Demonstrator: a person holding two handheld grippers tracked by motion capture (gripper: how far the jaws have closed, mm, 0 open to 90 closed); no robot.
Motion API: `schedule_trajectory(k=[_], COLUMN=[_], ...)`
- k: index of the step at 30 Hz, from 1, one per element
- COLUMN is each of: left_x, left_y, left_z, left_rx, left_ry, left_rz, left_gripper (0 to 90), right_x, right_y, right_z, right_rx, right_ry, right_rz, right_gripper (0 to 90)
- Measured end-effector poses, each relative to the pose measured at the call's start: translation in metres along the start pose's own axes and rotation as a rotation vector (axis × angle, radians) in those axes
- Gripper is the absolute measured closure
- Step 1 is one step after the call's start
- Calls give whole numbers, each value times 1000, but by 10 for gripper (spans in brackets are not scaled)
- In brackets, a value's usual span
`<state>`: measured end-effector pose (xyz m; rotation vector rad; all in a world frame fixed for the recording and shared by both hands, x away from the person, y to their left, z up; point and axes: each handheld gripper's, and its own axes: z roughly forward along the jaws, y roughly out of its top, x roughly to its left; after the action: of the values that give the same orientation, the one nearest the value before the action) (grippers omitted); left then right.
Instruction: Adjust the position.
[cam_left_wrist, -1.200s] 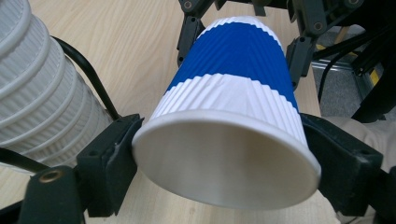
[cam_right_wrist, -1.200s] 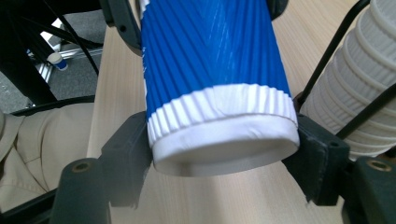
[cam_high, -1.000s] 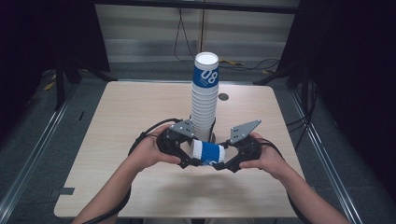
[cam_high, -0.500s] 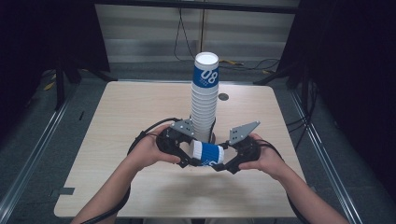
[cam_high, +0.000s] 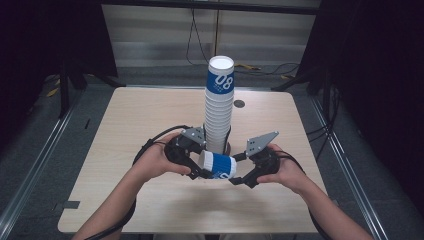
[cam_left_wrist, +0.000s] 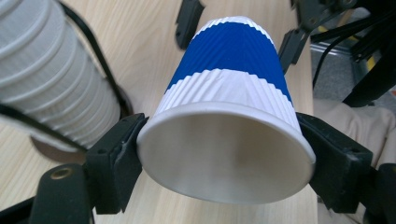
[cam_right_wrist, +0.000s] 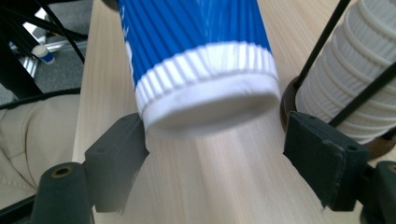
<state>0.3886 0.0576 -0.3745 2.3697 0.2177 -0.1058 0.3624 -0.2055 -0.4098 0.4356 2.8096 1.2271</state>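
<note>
I have the blue-and-white paper cup (cam_left_wrist: 224, 126) lying sideways above the tabletop (cam_high: 150, 115), before the cup stack (cam_high: 219, 110). My left gripper (cam_left_wrist: 224, 154) pinches its rim; keep that light. My right gripper (cam_right_wrist: 217, 158), fingers just spreading, has released the base.

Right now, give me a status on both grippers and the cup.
Left gripper shut on the paper cup at its rim. Right gripper just opened, fingers off the cup's base. Cup stack close behind.
</note>
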Motion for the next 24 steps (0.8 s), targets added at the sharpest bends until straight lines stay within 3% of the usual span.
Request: schedule_trajectory(k=[4, 5, 10, 15, 24], left_x=[2, 3, 5, 8, 12], left_y=[-5, -6, -10, -12, -17], left_z=[-2, -3, -4, -5, -5], left_rx=[86, 109, 144, 201, 258], left_ry=[34, 40, 48, 52, 78], left_rz=[-38, -31, -52, -38, -46], left_gripper=[207, 206, 203, 201, 197], right_x=[-1, -1, -1, -2, -3], right_y=[-2, -2, -2, -1, -3], right_z=[-2, -3, -3, -3, -4], right_rx=[16, 23, 36, 44, 52], right_ry=[-11, -16, -24, -27, -34], right_rz=[-3, -1, -5, -8, -4], right_gripper=[204, 204, 198, 197, 195])
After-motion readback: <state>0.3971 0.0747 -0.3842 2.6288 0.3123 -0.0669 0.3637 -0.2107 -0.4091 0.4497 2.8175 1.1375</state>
